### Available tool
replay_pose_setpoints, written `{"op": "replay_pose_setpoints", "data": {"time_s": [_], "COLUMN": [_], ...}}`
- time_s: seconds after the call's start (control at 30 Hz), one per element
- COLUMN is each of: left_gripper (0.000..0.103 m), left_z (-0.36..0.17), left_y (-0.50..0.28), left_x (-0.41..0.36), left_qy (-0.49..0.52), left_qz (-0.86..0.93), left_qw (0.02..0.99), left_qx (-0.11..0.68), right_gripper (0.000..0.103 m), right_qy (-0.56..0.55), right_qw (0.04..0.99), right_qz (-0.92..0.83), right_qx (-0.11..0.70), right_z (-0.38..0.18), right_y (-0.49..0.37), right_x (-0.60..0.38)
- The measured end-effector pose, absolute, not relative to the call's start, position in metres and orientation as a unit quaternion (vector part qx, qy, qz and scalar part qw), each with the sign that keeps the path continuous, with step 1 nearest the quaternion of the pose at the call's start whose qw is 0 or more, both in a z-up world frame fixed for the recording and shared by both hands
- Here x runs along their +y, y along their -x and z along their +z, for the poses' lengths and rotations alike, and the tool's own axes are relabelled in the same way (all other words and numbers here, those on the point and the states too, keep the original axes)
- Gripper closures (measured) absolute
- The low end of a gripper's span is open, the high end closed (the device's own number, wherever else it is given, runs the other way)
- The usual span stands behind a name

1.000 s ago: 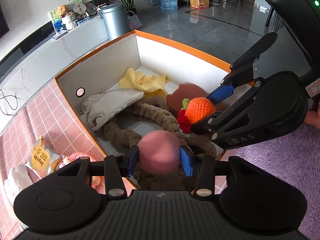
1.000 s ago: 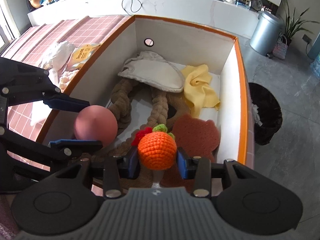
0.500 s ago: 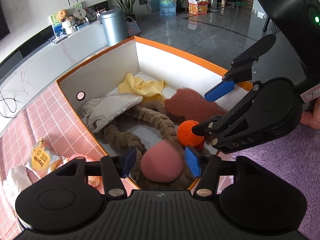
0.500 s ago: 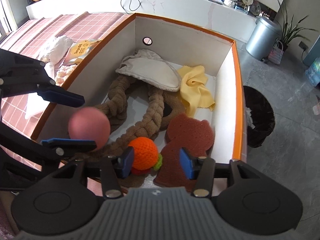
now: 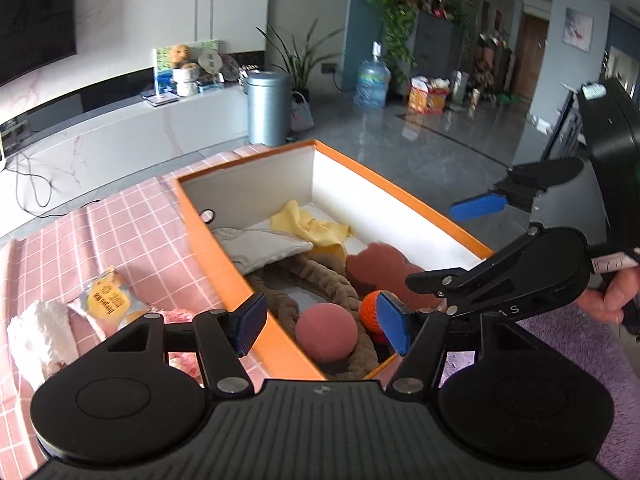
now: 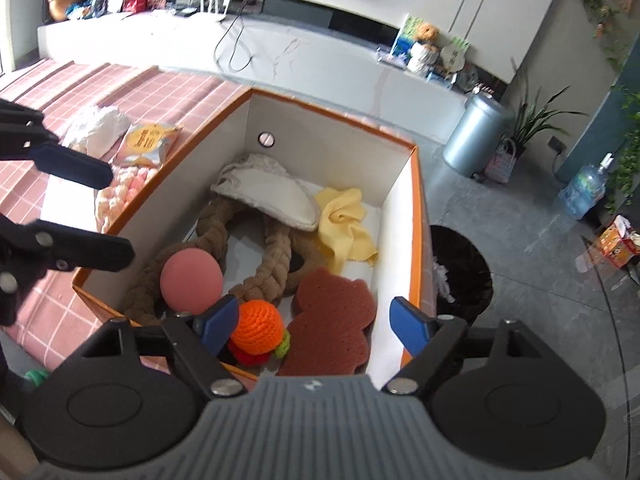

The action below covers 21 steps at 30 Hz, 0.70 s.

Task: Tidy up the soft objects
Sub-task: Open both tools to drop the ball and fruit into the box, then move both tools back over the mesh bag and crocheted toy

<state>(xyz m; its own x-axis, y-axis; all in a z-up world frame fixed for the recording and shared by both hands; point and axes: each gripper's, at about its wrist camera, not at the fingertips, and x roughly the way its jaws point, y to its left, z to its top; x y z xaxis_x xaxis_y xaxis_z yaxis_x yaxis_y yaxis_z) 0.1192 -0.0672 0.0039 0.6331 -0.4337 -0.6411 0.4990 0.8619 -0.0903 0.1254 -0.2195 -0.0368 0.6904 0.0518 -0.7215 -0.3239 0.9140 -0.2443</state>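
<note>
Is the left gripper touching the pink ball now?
Apart. The left wrist view shows the left gripper open above the box, with the pink ball lying free on the rope below.

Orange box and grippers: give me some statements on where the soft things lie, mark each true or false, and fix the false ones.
1. The pink ball lies inside the orange box. True.
2. The right gripper is shut on the crocheted orange. False: its jaws are open, and the orange lies in the box.
3. The left gripper is open and holds nothing. True.
4. The yellow cloth lies outside the box on the pink tiled cover. False: it lies inside, near the far corner.
5. The brown sponge lies in the box beside the crocheted orange. True.
</note>
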Motion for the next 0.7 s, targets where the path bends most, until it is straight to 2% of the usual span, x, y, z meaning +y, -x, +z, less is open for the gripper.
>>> {"op": "replay_pose_setpoints", "data": {"time_s": [0.13, 0.33, 0.5, 0.7], "left_gripper": [0.029, 0.029, 0.029, 0.029], "left_z": [0.01, 0.012, 0.005, -0.017], "left_y": [-0.108, -0.097, -0.09, -0.086], "left_x": [-0.044, -0.003, 0.033, 0.08], "left_qy": [-0.007, 0.041, 0.078, 0.133], "left_qz": [-0.238, -0.187, -0.149, -0.082], "left_qw": [0.917, 0.932, 0.936, 0.929], "left_qx": [0.32, 0.307, 0.309, 0.335], "right_gripper": [0.017, 0.016, 0.016, 0.018], "right_qy": [0.166, 0.149, 0.165, 0.125], "right_qw": [0.929, 0.949, 0.949, 0.952], "right_qz": [0.088, 0.119, 0.132, 0.173], "right_qx": [0.319, 0.253, 0.235, 0.221], "right_z": [-0.024, -0.015, -0.019, -0.031], "right_y": [-0.107, -0.088, -0.087, -0.083], "right_x": [-0.209, -0.17, -0.127, -0.085]}}
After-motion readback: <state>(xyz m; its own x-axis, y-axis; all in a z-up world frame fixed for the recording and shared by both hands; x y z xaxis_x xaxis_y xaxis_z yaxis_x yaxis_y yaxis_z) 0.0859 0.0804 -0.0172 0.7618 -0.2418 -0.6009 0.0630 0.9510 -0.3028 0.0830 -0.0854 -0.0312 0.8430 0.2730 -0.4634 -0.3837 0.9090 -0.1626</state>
